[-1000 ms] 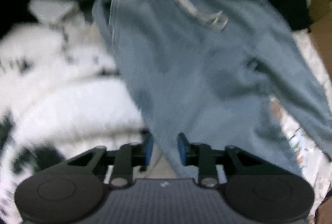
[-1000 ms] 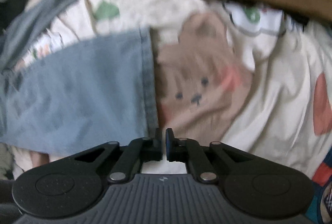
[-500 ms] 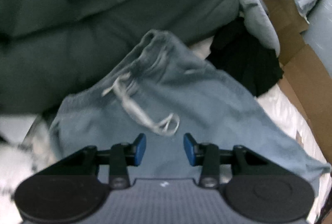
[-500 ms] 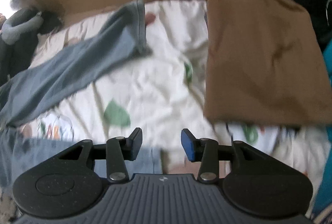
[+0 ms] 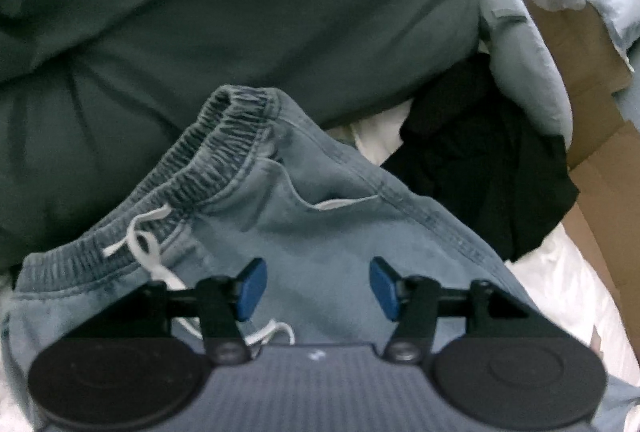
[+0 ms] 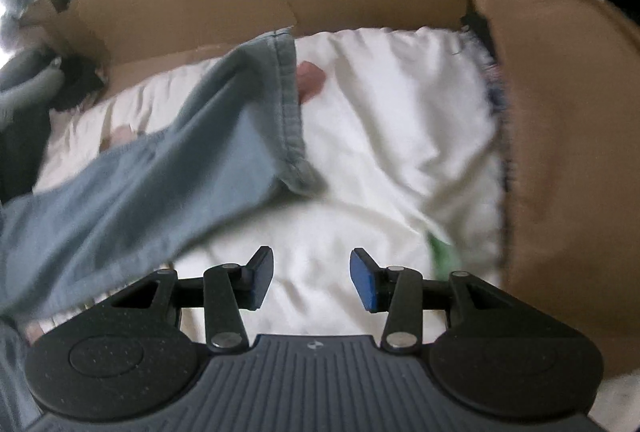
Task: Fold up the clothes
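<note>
Now both jaws stand released over the blue sweatpants

My left gripper [image 5: 314,286], which pinched the fabric a second ago, hovers spread over the sweatpants [image 5: 320,232] by the waistband [image 5: 216,152]; my right gripper [image 6: 311,278], equally let go, faces the leg cuff [image 6: 290,112] lying flat on the bed sheet [image 6: 392,120], laid out for a fold

The blue-grey trousers [image 5: 320,232] lie spread out, their gathered elastic waistband [image 5: 224,136] at the far end with a white drawstring [image 5: 140,244] loosely knotted. One leg [image 6: 180,172] stretches rightwards, hemmed cuff [image 6: 290,112] seemingly flat, though blurred.
</note>
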The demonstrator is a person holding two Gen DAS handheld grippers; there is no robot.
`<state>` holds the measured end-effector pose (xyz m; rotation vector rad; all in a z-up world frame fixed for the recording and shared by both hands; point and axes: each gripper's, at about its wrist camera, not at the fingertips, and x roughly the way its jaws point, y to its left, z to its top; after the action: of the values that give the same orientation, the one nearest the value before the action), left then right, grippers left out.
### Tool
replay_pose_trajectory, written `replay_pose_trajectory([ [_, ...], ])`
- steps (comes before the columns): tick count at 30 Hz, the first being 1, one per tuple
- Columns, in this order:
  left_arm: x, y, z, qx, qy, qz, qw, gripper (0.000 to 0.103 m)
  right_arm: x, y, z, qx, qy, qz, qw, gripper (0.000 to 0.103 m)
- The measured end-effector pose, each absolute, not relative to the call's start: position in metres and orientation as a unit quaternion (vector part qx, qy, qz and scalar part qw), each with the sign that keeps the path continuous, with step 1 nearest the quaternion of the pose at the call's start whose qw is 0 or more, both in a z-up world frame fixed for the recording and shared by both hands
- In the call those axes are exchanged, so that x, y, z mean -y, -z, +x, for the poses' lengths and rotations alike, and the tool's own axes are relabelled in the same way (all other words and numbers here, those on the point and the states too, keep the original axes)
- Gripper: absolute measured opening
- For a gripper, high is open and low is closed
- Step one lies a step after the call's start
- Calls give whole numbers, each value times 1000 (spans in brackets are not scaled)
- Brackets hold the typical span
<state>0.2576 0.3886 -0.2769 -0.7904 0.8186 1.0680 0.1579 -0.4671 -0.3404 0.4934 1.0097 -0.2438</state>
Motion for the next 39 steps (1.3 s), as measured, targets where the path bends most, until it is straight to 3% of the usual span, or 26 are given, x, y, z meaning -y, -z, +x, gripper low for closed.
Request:
replay_pose_trajectory([
  [12,-354,338,260,-354,-460,-399,710,64,467,410,194,-419,83,424,799,51],
  [24,-305,366,264,-381,-436,-389,716,64,492,417,204,-322,138,512,785,54],
  [27,-300,367,261,-378,-440,-389,715,64,493,418,209,-327,159,508,781,38],
  [29,-297,369,263,-381,-439,-385,716,64,492,418,212,-335,173,500,780,17],
  [31,-296,369,262,-381,-442,-382,716,64,493,408,208,-329,180,486,789,7],
  [39,-297,369,268,-383,-436,-379,721,64,507,359,192,-328,203,423,820,6],
])
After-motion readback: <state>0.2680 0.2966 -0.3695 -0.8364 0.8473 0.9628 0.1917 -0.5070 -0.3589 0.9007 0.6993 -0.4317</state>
